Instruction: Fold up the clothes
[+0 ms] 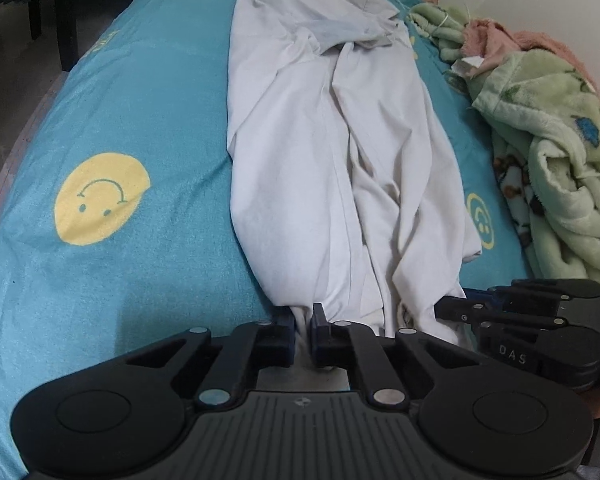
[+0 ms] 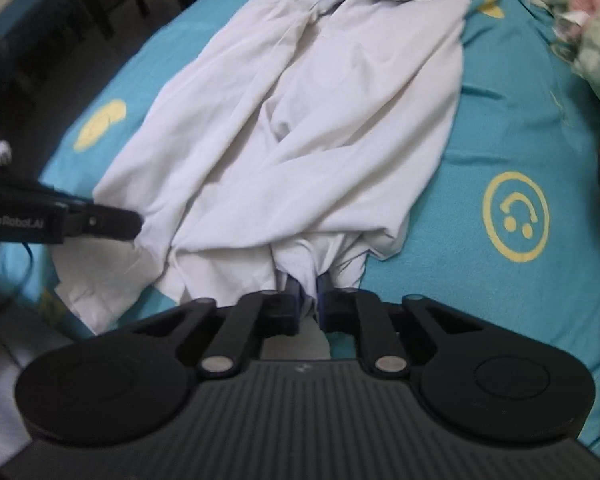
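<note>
We pinch shirt (image 1: 332, 152) hem: left claw (image 1: 303, 334) at 6 o'clock, right claw (image 2: 309, 300) clamped too. Thin bite may slip when lifted; sleeves could bunch.

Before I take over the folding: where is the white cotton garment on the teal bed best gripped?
Grip the white cotton garment at its near hem, coming from the near edge of the bed. It lies lengthwise away, so the hem is the closest free edge. The left gripper and the right gripper already pinch it there, apart.
</note>
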`<action>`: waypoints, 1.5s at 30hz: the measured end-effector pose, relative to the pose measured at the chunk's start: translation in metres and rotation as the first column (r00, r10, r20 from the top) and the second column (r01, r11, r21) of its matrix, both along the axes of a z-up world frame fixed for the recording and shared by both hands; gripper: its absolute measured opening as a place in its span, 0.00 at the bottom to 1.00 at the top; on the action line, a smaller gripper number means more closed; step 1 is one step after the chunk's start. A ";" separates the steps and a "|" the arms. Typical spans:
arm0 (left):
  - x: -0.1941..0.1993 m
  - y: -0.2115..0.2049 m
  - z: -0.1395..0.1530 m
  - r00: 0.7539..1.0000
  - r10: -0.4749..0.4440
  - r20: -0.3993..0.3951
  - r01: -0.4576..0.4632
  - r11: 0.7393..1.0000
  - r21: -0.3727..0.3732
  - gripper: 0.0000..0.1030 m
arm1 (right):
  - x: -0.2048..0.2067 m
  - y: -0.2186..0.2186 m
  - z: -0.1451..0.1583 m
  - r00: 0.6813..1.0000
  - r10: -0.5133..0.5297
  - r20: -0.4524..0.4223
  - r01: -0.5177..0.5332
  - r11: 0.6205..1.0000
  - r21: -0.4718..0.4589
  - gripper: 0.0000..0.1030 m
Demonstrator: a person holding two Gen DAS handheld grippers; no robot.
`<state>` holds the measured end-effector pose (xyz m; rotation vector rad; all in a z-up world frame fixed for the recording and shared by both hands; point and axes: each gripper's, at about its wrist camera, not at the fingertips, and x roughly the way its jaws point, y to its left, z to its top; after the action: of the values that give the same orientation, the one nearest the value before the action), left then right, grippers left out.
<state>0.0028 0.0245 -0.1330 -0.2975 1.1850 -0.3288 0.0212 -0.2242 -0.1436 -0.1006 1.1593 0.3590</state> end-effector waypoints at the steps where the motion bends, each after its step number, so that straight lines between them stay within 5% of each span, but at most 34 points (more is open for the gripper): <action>1: 0.000 0.004 0.008 1.000 0.013 0.015 -0.012 1.000 -0.025 0.07 | 0.001 -0.006 0.007 1.000 -0.026 0.005 0.026 0.999 0.026 0.07; 7: -0.007 0.019 0.078 0.982 0.088 0.169 -0.056 0.981 -0.186 0.06 | 0.000 -0.049 0.080 0.982 -0.165 0.095 0.137 0.959 0.249 0.07; 14: -0.049 0.017 0.158 0.944 0.098 0.315 -0.017 0.968 -0.251 0.06 | -0.029 -0.075 0.170 0.952 -0.177 0.249 0.075 0.926 0.371 0.07; 20: -0.132 0.012 0.151 0.955 0.019 0.297 0.043 0.978 -0.204 0.06 | -0.102 -0.089 0.154 0.968 -0.105 0.229 0.011 0.926 0.378 0.07; 25: -0.145 0.017 0.137 0.955 0.021 0.297 0.047 0.974 -0.220 0.06 | -0.123 -0.091 0.131 0.979 -0.103 0.178 0.024 0.916 0.401 0.07; 35: 0.007 -0.004 0.150 0.896 0.129 0.425 -0.062 0.984 -0.168 0.08 | 0.002 -0.080 0.132 0.930 -0.251 0.268 0.134 0.911 0.390 0.08; 39: 0.079 -0.015 0.129 0.888 0.147 0.437 -0.100 0.987 -0.129 0.09 | 0.072 -0.078 0.114 0.919 -0.295 0.263 0.186 0.910 0.371 0.08; 45: 0.175 -0.024 0.062 0.914 0.155 0.375 -0.134 0.988 -0.082 0.09 | 0.159 -0.075 0.054 0.918 -0.342 0.202 0.263 0.904 0.336 0.08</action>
<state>0.1779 0.0008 -0.0706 -0.3497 0.7661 -0.2747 0.1806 -0.2988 -0.0894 0.2963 0.8335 0.2315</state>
